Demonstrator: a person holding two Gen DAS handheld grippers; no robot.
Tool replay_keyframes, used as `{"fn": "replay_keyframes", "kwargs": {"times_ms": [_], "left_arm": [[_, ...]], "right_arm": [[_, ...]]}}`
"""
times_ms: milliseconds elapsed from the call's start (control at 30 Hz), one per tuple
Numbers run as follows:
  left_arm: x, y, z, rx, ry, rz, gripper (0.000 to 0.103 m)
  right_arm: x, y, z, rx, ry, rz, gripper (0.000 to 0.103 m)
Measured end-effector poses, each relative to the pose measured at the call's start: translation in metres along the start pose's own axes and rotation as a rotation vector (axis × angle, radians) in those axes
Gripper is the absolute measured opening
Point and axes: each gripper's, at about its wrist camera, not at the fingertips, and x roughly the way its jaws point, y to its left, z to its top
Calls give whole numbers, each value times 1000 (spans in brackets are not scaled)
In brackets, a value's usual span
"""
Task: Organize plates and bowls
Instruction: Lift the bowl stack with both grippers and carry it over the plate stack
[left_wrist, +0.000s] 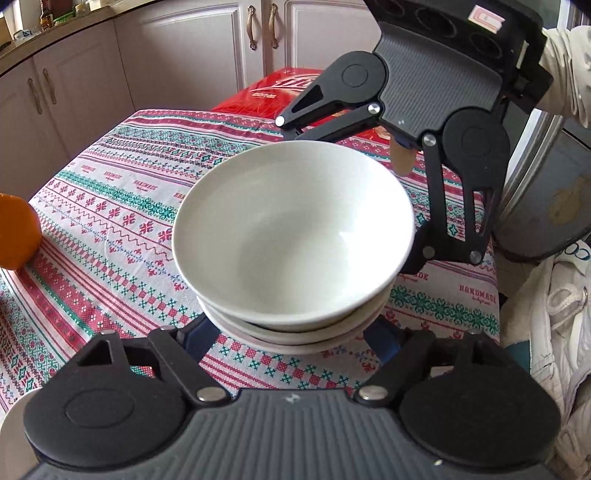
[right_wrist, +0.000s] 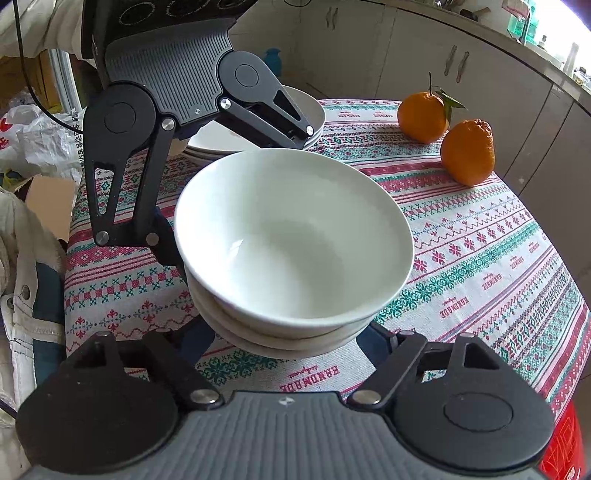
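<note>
My left gripper (left_wrist: 291, 332) stands with its jaws spread wide, one finger on each side of the stack of bowls (left_wrist: 291, 240); the fingertips pass under the stack's lower rim, and I cannot tell whether the pads touch the porcelain. My right gripper (right_wrist: 291, 332) faces it from the opposite side, jaws likewise spread wide around the same stack (right_wrist: 293, 240), fingertips hidden beneath the bowls. In the left wrist view the right gripper (left_wrist: 369, 192) reaches down from the upper right, one finger behind the far rim and one at the right flank of the stack. In the right wrist view the left gripper (right_wrist: 221, 184) reaches down from the upper left in the same manner.

The stack consists of white bowls nested one inside another, the topmost upright and showing a bare interior; at least three rims are visible. It sits near the middle of the tablecloth (right_wrist: 498, 266), a cloth patterned in red, green and white bands.

Behind the left gripper lies a stack of white plates (right_wrist: 221, 142) on the far side of the table. Two oranges (right_wrist: 467, 151) stand touching each other near the cloth's far right edge, one with a stem and leaves. A red box (left_wrist: 273, 92) lies beyond the table's edge, before the cabinets (left_wrist: 184, 48).
</note>
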Motion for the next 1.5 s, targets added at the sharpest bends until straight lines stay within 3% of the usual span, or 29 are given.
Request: {"fn": "replay_keyframes", "kwargs": {"times_ms": [367, 700, 1067, 1500], "left_arm": [[-16, -9, -5, 10, -21, 27, 83], [-77, -4, -29, -4, -78, 146, 83], [-122, 26, -78, -118, -52, 291, 83], [-118, 60, -108, -214, -4, 311, 84]], "right_arm": [[-9, 16, 14, -20, 18, -33, 86], [-14, 41, 72, -136, -14, -70, 86], [34, 49, 149, -279, -59, -5, 86], [85, 30, 174, -271, -53, 71, 86]]}}
